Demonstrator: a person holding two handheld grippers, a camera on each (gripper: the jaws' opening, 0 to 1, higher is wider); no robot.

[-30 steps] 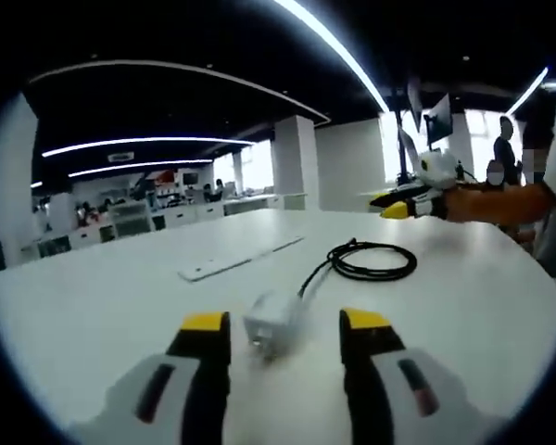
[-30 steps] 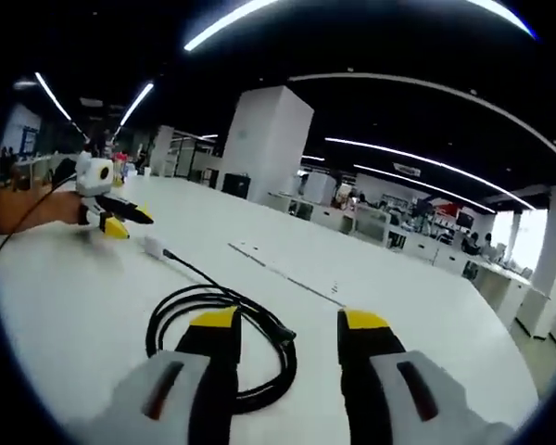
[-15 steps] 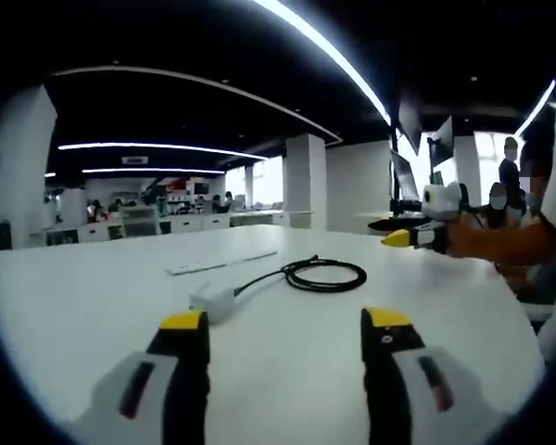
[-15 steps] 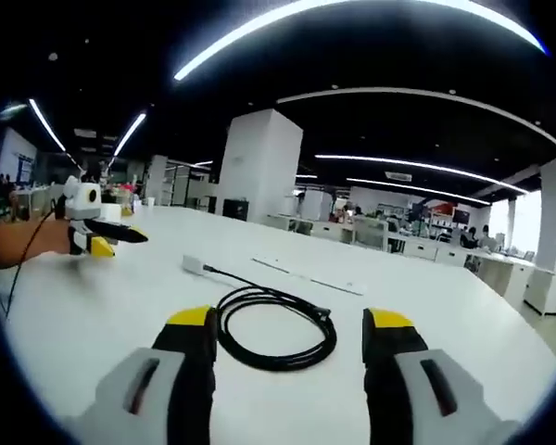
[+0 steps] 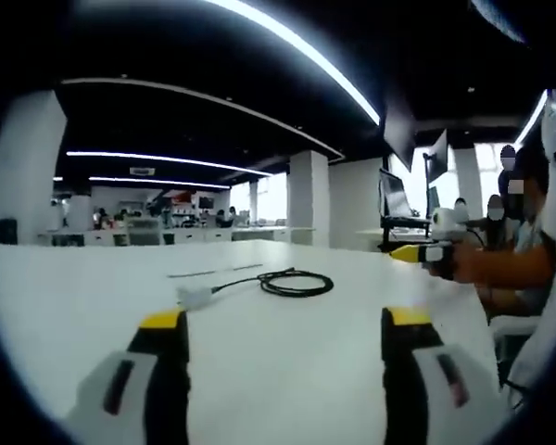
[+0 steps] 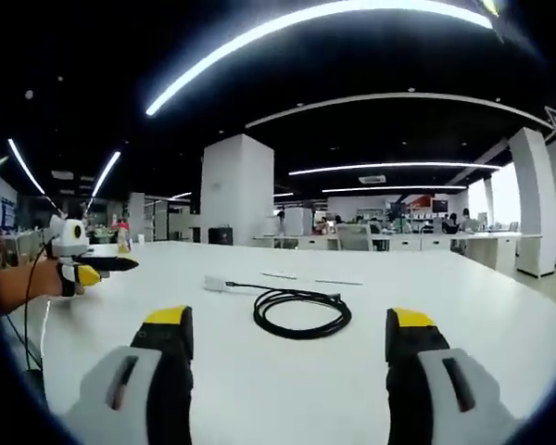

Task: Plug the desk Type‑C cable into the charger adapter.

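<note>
With both tools spread and holding nothing, the left tool [image 5: 280,324] and right tool [image 6: 289,324], we judge the coiled black cable [image 6: 301,311] limp and light, lying mid-counter beside the small white adapter [image 5: 194,296], best pinched at its stiff plug.

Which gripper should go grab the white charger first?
Probably the left gripper: in its view the charger adapter lies just ahead of its open jaws. The right gripper faces the coiled cable, so it suits the plug end.
</note>
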